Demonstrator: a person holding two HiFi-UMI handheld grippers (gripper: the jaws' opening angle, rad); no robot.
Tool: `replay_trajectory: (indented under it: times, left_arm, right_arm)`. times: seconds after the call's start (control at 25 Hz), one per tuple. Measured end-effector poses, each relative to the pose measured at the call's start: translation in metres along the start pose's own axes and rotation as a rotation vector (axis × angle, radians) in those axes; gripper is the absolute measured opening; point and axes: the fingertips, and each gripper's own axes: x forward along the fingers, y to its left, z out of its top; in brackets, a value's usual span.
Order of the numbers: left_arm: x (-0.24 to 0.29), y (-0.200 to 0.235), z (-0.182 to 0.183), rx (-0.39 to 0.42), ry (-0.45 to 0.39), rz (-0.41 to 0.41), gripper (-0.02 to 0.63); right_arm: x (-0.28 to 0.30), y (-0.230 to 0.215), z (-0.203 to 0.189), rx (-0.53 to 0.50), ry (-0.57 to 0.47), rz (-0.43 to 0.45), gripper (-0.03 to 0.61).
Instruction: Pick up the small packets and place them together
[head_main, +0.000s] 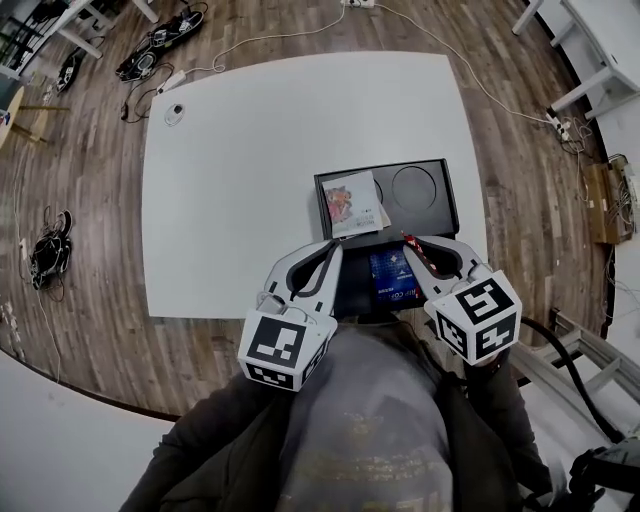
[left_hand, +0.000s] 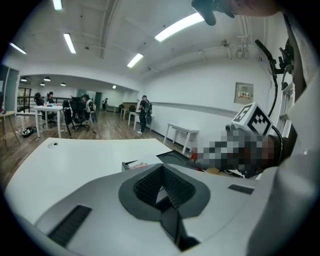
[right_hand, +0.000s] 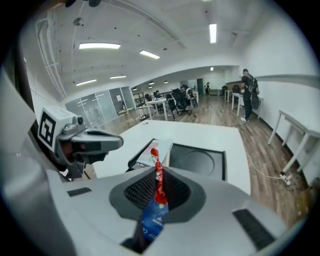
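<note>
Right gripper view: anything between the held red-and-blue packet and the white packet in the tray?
Nothing visible. The right gripper holds the red-and-blue packet above the black tray, open air to the white packet; the left gripper sits beside that line.

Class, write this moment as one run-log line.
right tongs: shut on red-blue packet | left tongs: shut, empty | black tray: pale packet inside

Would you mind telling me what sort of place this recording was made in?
Probably an open-plan office or lab: white desks with office chairs, long ceiling strip lights, and cables lying on the wood floor.
</note>
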Motion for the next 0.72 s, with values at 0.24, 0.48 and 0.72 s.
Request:
replay_trajectory:
  times: [0.24, 0.48, 0.72]
  left_arm:
    - [-0.005, 0.019, 0.005, -0.014, -0.019, 0.045, 0.003]
    - [-0.008, 0.041, 0.001, -0.046, 0.006, 0.089, 0.003]
    - [-0.005, 0.055, -0.007, -0.079, 0.033, 0.114, 0.003]
  right_arm:
    - [0.013, -0.046, 0.037, -0.038, -0.036, -0.113, 0.035]
    - [0.05, -0.061, 0.04, -0.033, 0.017, -0.147, 0.035]
    - [0.072, -0.054, 0.039, 0.043, 0.033, -0.075, 0.097]
